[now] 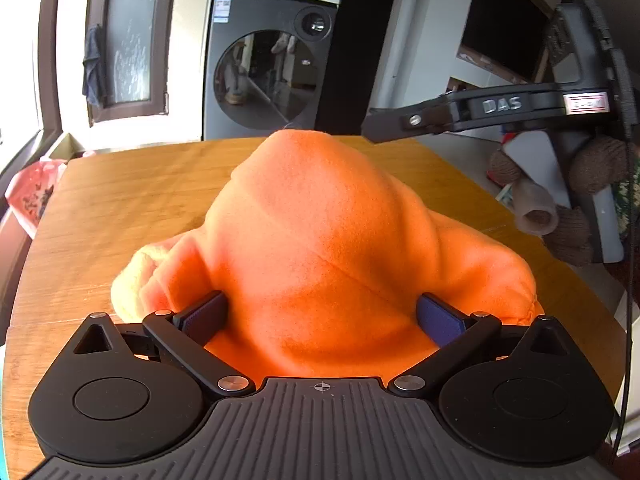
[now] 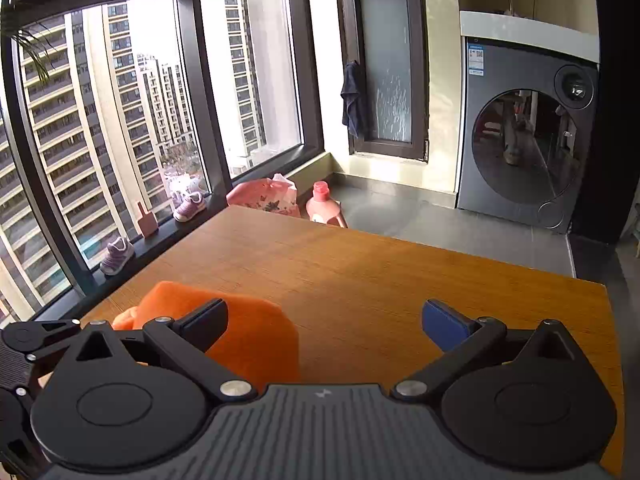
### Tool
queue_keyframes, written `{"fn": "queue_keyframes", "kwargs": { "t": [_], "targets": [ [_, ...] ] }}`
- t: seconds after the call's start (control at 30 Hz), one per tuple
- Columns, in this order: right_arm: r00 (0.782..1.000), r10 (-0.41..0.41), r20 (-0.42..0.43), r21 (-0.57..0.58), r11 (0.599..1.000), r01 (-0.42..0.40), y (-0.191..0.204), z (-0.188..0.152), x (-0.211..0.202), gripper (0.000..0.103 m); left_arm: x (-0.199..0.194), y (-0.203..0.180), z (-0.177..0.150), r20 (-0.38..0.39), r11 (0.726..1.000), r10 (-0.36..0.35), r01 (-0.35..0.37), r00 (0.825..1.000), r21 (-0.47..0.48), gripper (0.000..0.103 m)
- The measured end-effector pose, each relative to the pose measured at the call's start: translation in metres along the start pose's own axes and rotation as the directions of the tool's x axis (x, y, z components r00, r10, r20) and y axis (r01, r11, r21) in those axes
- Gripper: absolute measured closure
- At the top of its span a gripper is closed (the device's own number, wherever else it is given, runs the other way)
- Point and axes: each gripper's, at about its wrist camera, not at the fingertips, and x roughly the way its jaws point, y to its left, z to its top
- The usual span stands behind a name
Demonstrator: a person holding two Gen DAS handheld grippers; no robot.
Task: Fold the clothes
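Soft, light orange fleece garment (image 1: 320, 248) bunches mid-frame between the left gripper's (image 1: 320, 316) spread fingers; right gripper (image 2: 324, 320) gapes empty, so grab a hem.

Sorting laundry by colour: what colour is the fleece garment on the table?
Plain bright orange; the fleece garment shows best in the left wrist view.
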Motion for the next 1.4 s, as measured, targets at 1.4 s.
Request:
{"fn": "queue_keyframes", "kwargs": {
  "t": [1.4],
  "targets": [
    [0.988, 0.147, 0.051, -0.524, 0.846, -0.098, 0.163, -0.121, -0.054, 0.0, -0.007, 0.145, 0.013, 0.154, 0.848, -0.091, 0.158, 0.984, -0.506, 0.021]
  ]
}}
